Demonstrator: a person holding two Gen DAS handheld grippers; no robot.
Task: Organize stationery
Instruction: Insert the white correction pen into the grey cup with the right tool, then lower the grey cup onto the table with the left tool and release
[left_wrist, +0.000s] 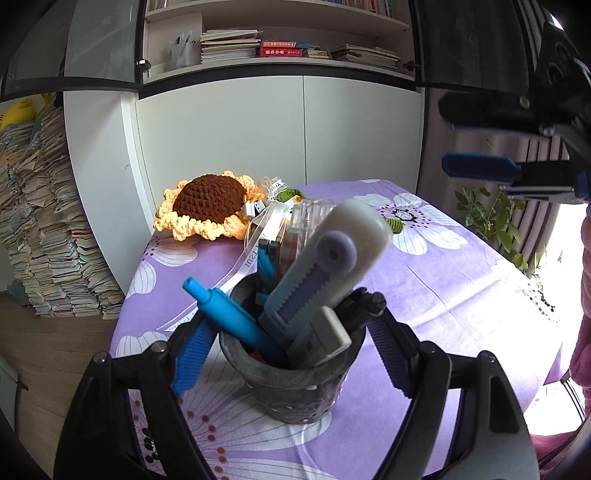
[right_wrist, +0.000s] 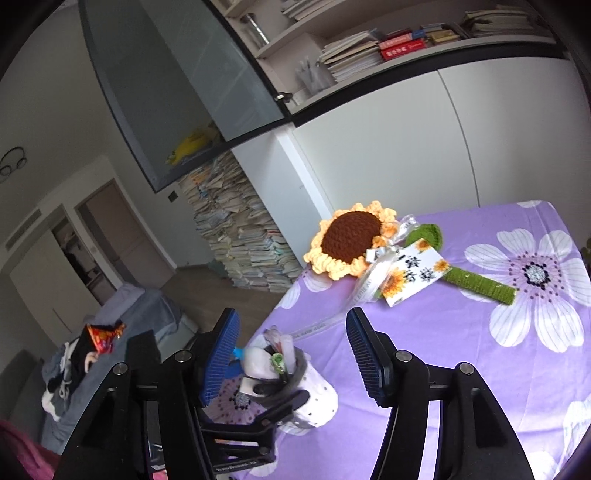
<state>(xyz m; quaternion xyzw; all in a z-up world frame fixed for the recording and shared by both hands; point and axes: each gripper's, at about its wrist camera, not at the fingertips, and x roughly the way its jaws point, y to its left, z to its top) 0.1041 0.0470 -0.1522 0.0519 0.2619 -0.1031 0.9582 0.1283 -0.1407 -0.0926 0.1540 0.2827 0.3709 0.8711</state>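
Observation:
A dark speckled pen cup (left_wrist: 295, 384) stands on the purple flowered tablecloth (left_wrist: 461, 295). It holds a blue pen (left_wrist: 229, 317), a white and blue correction tape (left_wrist: 332, 266) and other stationery. My left gripper (left_wrist: 291, 354) has its blue fingers on both sides of the cup, closed on it. In the right wrist view the cup (right_wrist: 314, 395) sits low with the left gripper around it. My right gripper (right_wrist: 291, 358) is open and empty, raised above the table; it also shows in the left wrist view (left_wrist: 476, 140) at upper right.
A crocheted sunflower (right_wrist: 351, 240) with a green stem, ribbon and a card (right_wrist: 410, 273) lies at the table's far side. White cabinets and bookshelves stand behind. Stacks of books (left_wrist: 48, 229) stand on the floor to the left. A plant (left_wrist: 491, 221) stands right.

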